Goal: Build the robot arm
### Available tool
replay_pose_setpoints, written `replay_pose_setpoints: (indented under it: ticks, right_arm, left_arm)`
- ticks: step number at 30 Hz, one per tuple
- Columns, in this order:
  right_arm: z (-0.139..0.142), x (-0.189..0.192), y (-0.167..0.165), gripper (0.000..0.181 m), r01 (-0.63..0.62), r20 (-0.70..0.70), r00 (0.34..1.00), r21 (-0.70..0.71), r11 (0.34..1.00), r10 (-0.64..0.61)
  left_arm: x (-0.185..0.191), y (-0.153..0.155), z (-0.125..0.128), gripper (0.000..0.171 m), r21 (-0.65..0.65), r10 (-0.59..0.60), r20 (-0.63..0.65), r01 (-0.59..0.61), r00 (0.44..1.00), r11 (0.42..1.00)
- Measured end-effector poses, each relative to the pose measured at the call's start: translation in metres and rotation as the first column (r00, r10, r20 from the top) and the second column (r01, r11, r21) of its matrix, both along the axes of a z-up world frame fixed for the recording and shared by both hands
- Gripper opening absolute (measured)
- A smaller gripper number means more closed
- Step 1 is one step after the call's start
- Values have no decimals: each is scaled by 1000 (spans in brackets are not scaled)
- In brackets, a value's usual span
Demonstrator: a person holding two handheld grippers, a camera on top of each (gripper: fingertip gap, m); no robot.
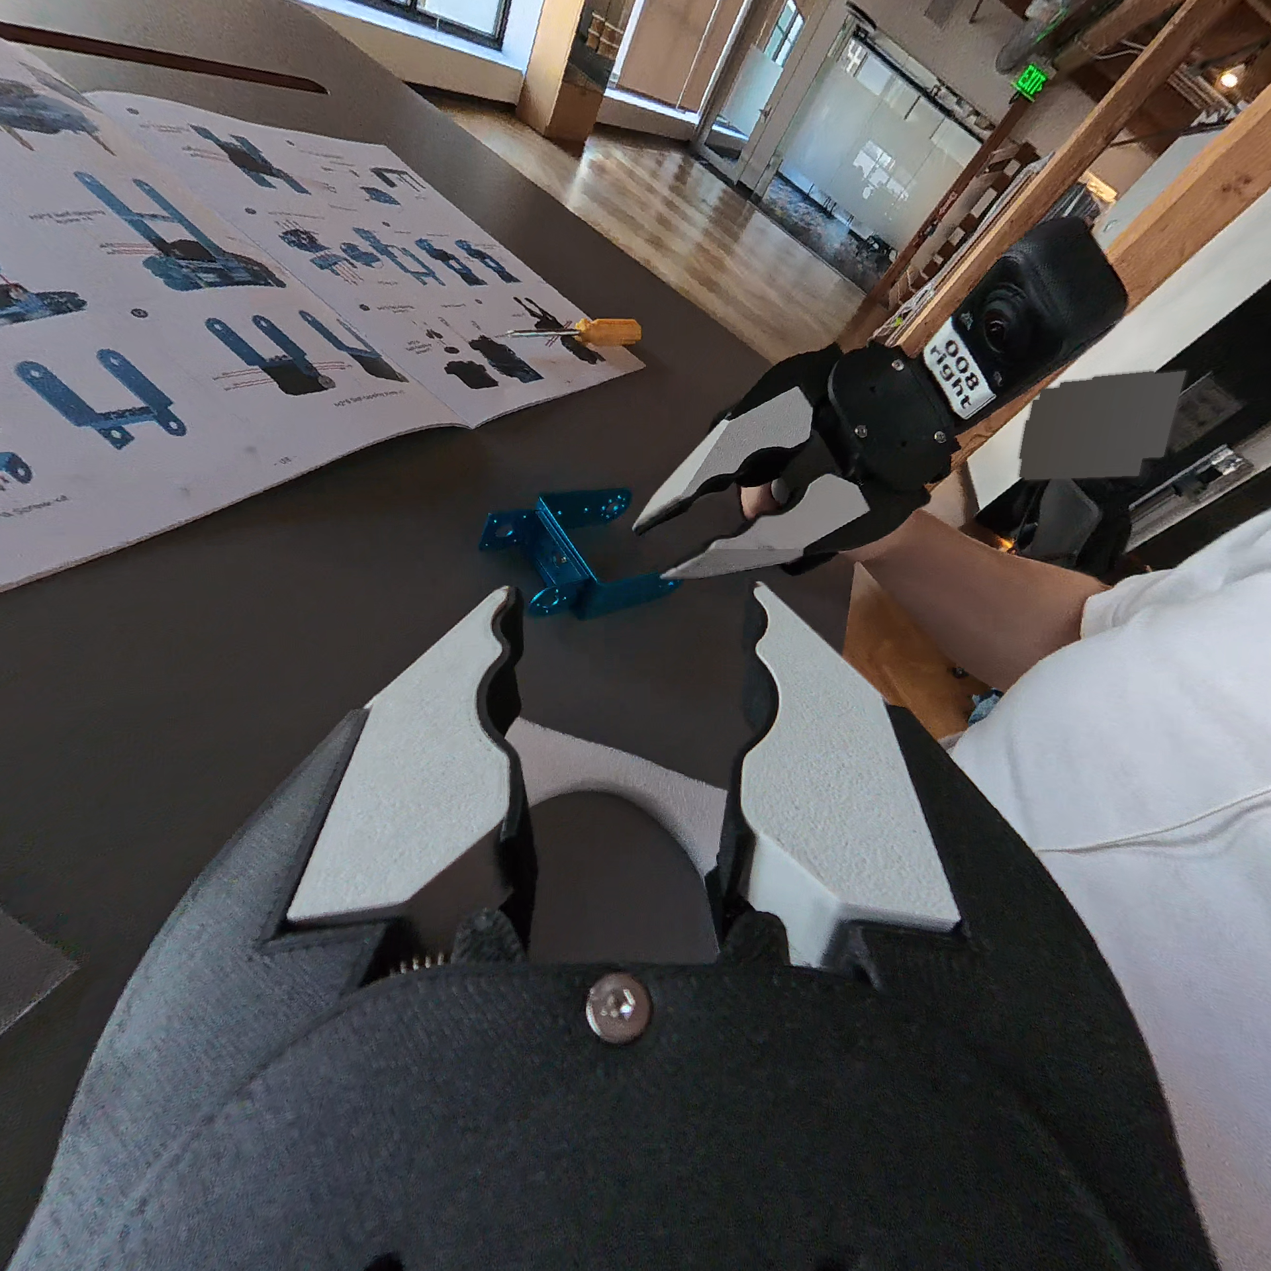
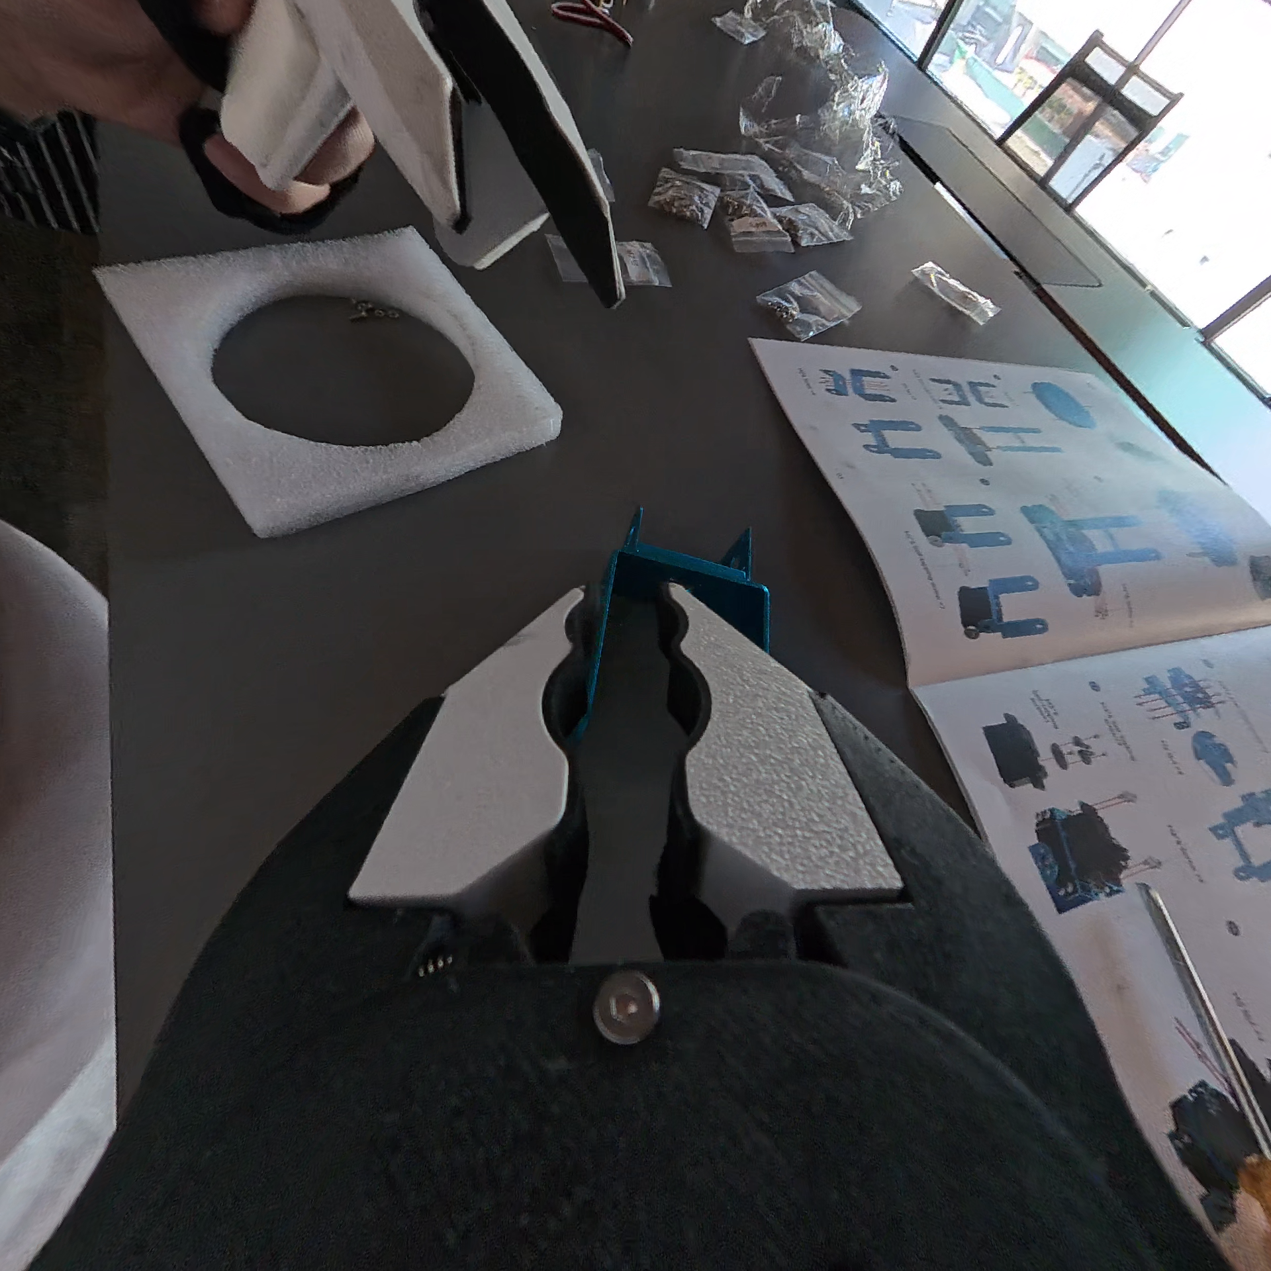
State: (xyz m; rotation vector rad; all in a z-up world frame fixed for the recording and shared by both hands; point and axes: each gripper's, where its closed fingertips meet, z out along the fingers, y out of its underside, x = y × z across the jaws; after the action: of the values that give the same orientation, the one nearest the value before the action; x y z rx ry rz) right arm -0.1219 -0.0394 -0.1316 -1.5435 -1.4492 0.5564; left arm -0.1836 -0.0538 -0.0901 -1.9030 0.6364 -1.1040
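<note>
A blue metal bracket (image 1: 564,550) lies on the dark table (image 1: 275,653), just ahead of both grippers. My left gripper (image 1: 633,591) is open and empty, hovering a little short of the bracket. My right gripper (image 2: 631,590) is open, with one flat arm of the bracket (image 2: 688,584) between its jaws. That arm lies against the left finger and stands apart from the other. In the left wrist view the right gripper (image 1: 652,550) comes in from the right, its lower tip at the bracket's arm. The left gripper (image 2: 533,261) shows at the top left of the right wrist view.
An open instruction booklet (image 1: 227,289) (image 2: 1031,550) lies beyond the bracket, with a yellow-handled screwdriver (image 1: 609,331) on its corner. A white foam square (image 2: 172,330) with a round hole and several small plastic bags of hardware (image 2: 756,206) lie farther off. A person's white sleeve (image 1: 1135,756) is at the right. The gap from one gripper's tips to the other's is roughly 9 cm. It is some 15 cm from my left tips to the white foam square (image 2: 172,330).
</note>
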Motion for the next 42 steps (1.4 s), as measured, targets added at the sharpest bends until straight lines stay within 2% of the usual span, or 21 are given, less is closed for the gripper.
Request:
replay_pose_setpoints:
  ticks: [3, 5, 6, 8, 10, 12, 13, 15, 18, 22, 24, 27, 29, 33, 37, 39, 42]
  right_arm:
    - [6, 4, -2, 26, -39, -46, 998, -70, 997, 36]
    - [18, 14, 14, 25, 6, -102, 995, -90, 996, -15]
    - [16, 21, 30, 26, 61, -95, 993, -124, 990, -73]
    - [5, 26, 47, 32, 90, -53, 993, -236, 968, -105]
    - [-5, 17, 42, 37, 42, -10, 999, -357, 933, -48]
    - [-18, 11, 38, 37, 33, 75, 997, -368, 929, -6]
    - [-23, 10, 40, 35, 44, 128, 992, -341, 939, -1]
    - [-29, 9, 46, 5, 51, 187, 982, -262, 964, -1]
    - [-27, 4, 47, 0, 11, 149, 989, -236, 972, 24]
    - [-3, 5, 49, 0, -56, -31, 998, -208, 976, 50]
    - [24, 9, 46, 0, -120, -166, 981, -139, 983, 96]
    - [52, 20, 40, 0, -195, -293, 939, -21, 980, 181]
    - [61, 27, 41, 0, -184, -318, 930, 37, 982, 186]
    - [86, 35, 26, 0, -229, -349, 893, 193, 954, 285]
    - [106, 37, 15, 0, -219, -314, 885, 371, 902, 344]
    - [109, 36, 10, 0, -224, -306, 880, 406, 886, 363]
    - [106, 33, 7, 0, -234, -305, 875, 412, 880, 376]
  left_arm:
    - [6, 6, 3, 63, -13, 32, -21, -32, 999, 999]
    - [10, 8, 6, 62, -24, 53, -28, -54, 998, 998]
    - [11, 9, 6, 62, -22, 69, -44, -70, 997, 997]
    - [13, 12, 5, 60, -23, 103, -74, -105, 992, 994]
    - [16, 15, 7, 58, -27, 145, -64, -147, 987, 989]
    - [23, 15, 12, 56, -26, 179, -22, -179, 984, 983]
    - [26, 15, 13, 56, -22, 196, -7, -196, 981, 980]
    - [29, 15, 13, 55, -12, 240, 3, -240, 971, 971]
    - [29, 13, 14, 53, 3, 298, 34, -298, 954, 955]
    - [24, 7, 15, 53, -2, 345, 72, -346, 936, 938]
    - [21, 4, 17, 53, 22, 360, 89, -363, 929, 931]
    - [18, 4, 25, 53, 50, 370, 145, -380, 918, 924]
    - [25, 2, 30, 53, 14, 326, 210, -336, 922, 942]
    - [51, -12, 43, 62, -32, 194, 331, -194, 924, 980]
    - [67, -20, 45, 73, -43, 169, 323, -164, 931, 986]
    - [74, -21, 46, 71, -49, 170, 302, -163, 938, 985]
    - [79, -23, 39, 60, -138, 159, 270, -126, 950, 982]
